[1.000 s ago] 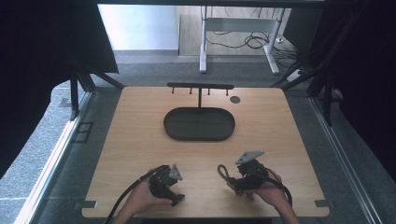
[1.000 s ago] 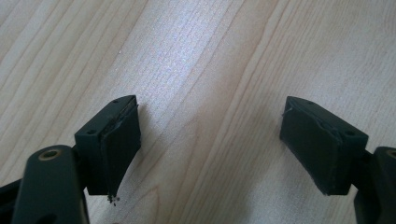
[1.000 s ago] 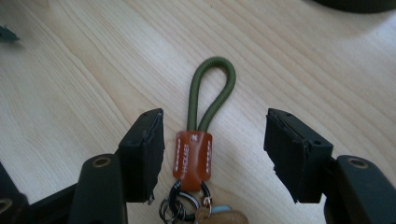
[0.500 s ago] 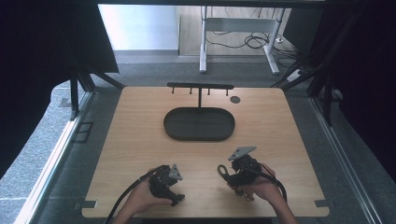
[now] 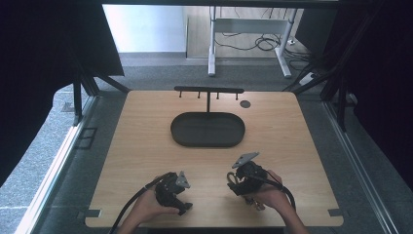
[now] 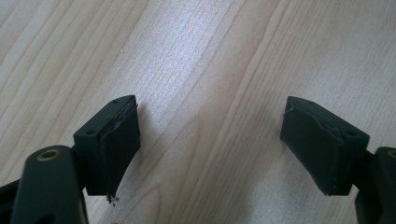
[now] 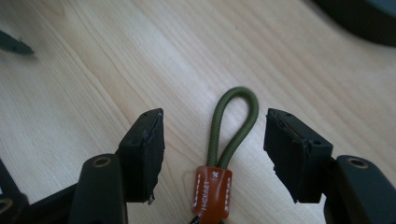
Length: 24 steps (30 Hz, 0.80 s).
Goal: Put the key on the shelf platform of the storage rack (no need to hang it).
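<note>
Right gripper (image 7: pixel 210 154) standing with jaws spread around an olive cord loop (image 7: pixel 236 126) lying untouched on the wooden table (image 5: pixel 146 146), left gripper (image 6: pixel 210 149) gaping over bare wood, oval black tray (image 5: pixel 208 129) sitting mid-table

A short loop of olive-green braided cord (image 7: pixel 235 126) lies flat on the pale wooden worktop (image 7: pixel 84 84). Its two strands are pinched together by an orange tag (image 7: pixel 212 190) with small white lettering, too small to read. The rounded end of the loop points away from the tag. The cord sits between the spread jaws of the right tongs (image 7: pixel 212 154), touching neither one.
</note>
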Each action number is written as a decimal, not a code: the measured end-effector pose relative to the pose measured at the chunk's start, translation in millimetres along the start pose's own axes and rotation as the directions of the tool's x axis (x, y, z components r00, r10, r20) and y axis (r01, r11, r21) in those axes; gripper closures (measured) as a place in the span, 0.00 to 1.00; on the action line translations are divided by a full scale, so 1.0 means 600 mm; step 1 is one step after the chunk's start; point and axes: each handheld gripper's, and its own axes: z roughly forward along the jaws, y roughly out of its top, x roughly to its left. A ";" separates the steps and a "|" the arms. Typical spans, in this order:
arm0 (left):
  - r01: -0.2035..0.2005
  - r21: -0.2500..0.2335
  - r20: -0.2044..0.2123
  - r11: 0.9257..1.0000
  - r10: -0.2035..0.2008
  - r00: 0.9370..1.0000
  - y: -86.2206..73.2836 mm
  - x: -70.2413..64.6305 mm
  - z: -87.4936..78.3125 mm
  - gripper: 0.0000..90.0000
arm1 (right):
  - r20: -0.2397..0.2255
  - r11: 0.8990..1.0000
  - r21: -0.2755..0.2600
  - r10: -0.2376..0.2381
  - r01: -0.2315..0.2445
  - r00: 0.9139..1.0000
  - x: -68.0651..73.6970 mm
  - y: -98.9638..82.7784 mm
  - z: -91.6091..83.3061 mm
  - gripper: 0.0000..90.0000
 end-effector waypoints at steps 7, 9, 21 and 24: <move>-0.002 0.001 0.001 1.000 0.002 1.000 -0.001 0.001 0.000 0.22 | -0.001 0.996 0.094 0.000 0.000 1.000 0.007 -0.012 0.021 0.43; -0.002 0.001 0.000 1.000 0.002 1.000 -0.001 0.001 -0.001 0.22 | 0.005 0.993 0.120 -0.002 0.002 1.000 0.008 -0.017 0.025 0.44; -0.001 0.002 0.000 1.000 0.001 1.000 -0.001 0.002 -0.001 0.22 | 0.028 0.978 0.205 0.015 -0.020 0.999 0.000 -0.033 0.037 0.53; -0.002 0.002 -0.001 1.000 0.002 1.000 -0.001 0.002 -0.001 0.22 | 0.020 0.975 0.222 0.019 -0.023 1.000 -0.002 -0.034 0.040 0.57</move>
